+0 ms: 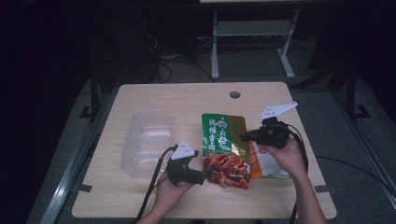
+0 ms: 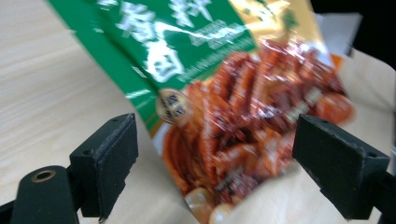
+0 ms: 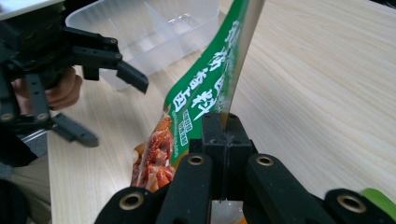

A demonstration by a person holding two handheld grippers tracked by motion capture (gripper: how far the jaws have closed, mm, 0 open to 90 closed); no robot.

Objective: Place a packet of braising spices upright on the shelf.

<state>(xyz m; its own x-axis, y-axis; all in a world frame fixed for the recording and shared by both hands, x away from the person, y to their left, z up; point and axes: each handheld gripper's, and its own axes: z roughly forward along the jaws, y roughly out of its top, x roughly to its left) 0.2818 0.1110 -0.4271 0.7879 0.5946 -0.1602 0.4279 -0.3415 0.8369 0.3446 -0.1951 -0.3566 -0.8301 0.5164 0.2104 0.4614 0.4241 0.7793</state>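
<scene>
Snack pouch (image 1: 226, 150), green and gold foil with red food print, held above the table (image 1: 140, 196) right of centre, its lower printed end near the front edge. A second packet, orange and white (image 1: 268, 165), lies under it at the right hand.

Right gripper (image 3: 223, 122): jaws clamped flat on one edge of the pouch, film pinched thin between the pads; the pouch stands edge-on and rises away from the jaws in the right gripper view. Left gripper (image 2: 219, 163): jaws wide apart, the pouch's lower end between them but neither pad touching it.

Handling, judged: light, sealed laminate film, slick surface, soft body that bends and swings from a single pinch. Contents look like loose pieces, so the middle is lumpy and gives under pressure; not fragile. Best hold is on the flat seam or margin, where the pads meet film only. A second pinch at the lower end should stop the swing.

Clear plastic container (image 1: 145, 142), divided inside, sits left of the pouch, near the left gripper.

Surface: pale wood-grain tabletop, smooth, with a round cable hole (image 1: 235, 94) at the far edge. Room dark; a white frame (image 1: 252, 42) stands on the floor behind.
</scene>
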